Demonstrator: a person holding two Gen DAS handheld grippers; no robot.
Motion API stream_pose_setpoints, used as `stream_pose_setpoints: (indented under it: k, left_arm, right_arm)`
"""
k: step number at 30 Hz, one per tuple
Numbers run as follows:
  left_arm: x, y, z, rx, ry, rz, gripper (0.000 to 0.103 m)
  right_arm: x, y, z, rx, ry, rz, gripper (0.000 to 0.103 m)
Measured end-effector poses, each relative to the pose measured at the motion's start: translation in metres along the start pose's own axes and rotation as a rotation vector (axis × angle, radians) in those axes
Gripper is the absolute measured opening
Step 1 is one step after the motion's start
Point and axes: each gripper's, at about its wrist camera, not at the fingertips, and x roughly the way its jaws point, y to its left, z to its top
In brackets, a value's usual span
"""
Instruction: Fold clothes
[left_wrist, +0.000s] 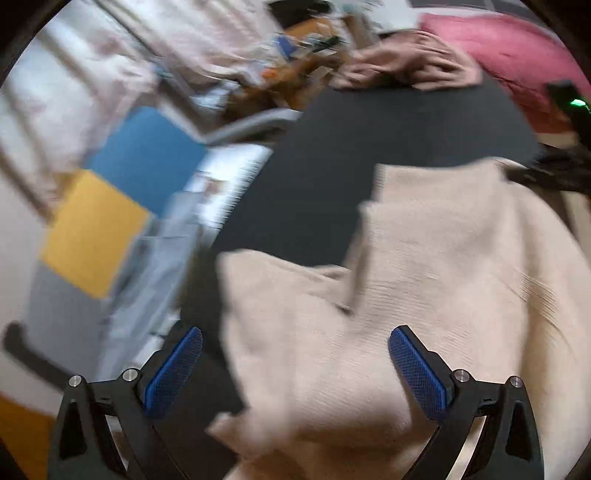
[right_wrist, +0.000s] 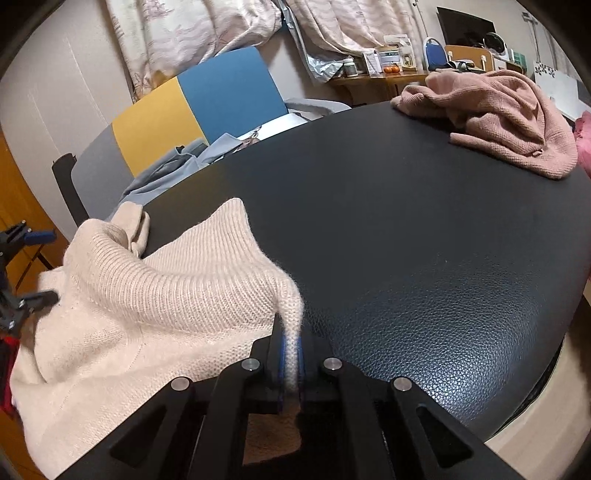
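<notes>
a cream sweater (right_wrist: 122, 317) of ribbed knit lies bunched on the near left part of a round black table (right_wrist: 424, 258), whose top has a pebbled, leather-like grain. the right gripper (right_wrist: 291, 363) is clenched on a narrow fold of the sweater's edge; the fuzzy knit is squeezed between its two blue pads and rises from them in a taut ridge. the left gripper (left_wrist: 295, 369) is released, its jaws spread wide with nothing between them, blue cross-hatched pads (left_wrist: 417, 373) angled outward above the cream knit. in the right wrist view it shows only as dark parts cut off at the left edge.

across the table, near the far right rim, a pink sweater (right_wrist: 509, 118) of finer knit sits in a loose crumpled heap. a brighter pink cloth (left_wrist: 517, 48) lies past it, mostly cut off by the frame edge.

beside the table on the left stands a chair (right_wrist: 192, 103) with a back in grey, yellow and blue panels; a grey-blue garment (right_wrist: 173, 170) is draped on its seat. pale patterned curtains (right_wrist: 192, 33) hang behind. a wooden shelf (right_wrist: 373, 79) in the background holds small jars and boxes, too small to identify.

the left wrist view is heavily smeared by motion blur, so its background cannot be made out in detail.
</notes>
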Motion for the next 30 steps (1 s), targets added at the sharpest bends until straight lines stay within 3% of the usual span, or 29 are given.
stream_pose_setpoints:
  k: [4,6,7,8,10,11,13,17,22,23,24,26,30]
  left_arm:
    - [0.006,-0.001,-0.004,0.019,0.029,-0.089,0.100]
    - [0.017,-0.003,-0.011,-0.016,0.088,-0.109,0.082]
    - [0.021,-0.005,-0.014,-0.043,0.118,-0.127,0.061]
    - [0.022,-0.007,-0.016,-0.071,0.123,-0.138,0.047]
    - [0.018,-0.011,-0.018,-0.106,0.104,-0.132,0.031]
    - [0.013,-0.014,-0.018,-0.108,0.082,-0.111,0.028]
    - [-0.007,-0.016,-0.018,-0.133,0.019,-0.069,0.023]
    - [-0.047,-0.014,-0.019,-0.193,-0.094,0.001,0.020]
    - [-0.079,-0.001,-0.024,-0.289,-0.157,0.027,0.020]
    - [-0.084,-0.001,-0.026,-0.304,-0.161,0.036,0.020]
    - [-0.089,0.000,-0.028,-0.325,-0.170,0.045,0.020]
    - [-0.098,0.005,-0.032,-0.369,-0.188,0.062,0.020]
    - [-0.133,0.022,-0.042,-0.471,-0.274,0.137,0.020]
  right_arm:
    - [-0.015,0.005,-0.020,0.011,-0.004,0.010,0.004]
    - [-0.021,0.008,-0.031,0.018,-0.005,0.017,0.005]
    - [-0.019,0.005,-0.029,0.024,-0.006,0.027,0.009]
    - [-0.017,0.003,-0.028,0.028,-0.007,0.036,0.012]
    - [-0.015,0.008,-0.022,0.023,-0.006,0.051,0.024]
    - [-0.016,0.013,-0.021,0.013,-0.001,0.041,0.024]
    - [-0.012,0.011,-0.012,0.005,0.015,0.051,0.025]
    - [-0.031,0.021,-0.012,-0.007,0.052,0.192,0.029]
    - [-0.025,0.031,-0.013,-0.063,0.136,0.217,0.035]
    - [-0.024,0.035,-0.015,-0.070,0.142,0.214,0.029]
    - [-0.025,0.038,-0.015,-0.070,0.139,0.213,0.014]
    - [-0.034,0.042,-0.006,-0.026,0.088,0.228,0.005]
    - [-0.085,0.070,0.018,-0.037,-0.093,0.244,0.004]
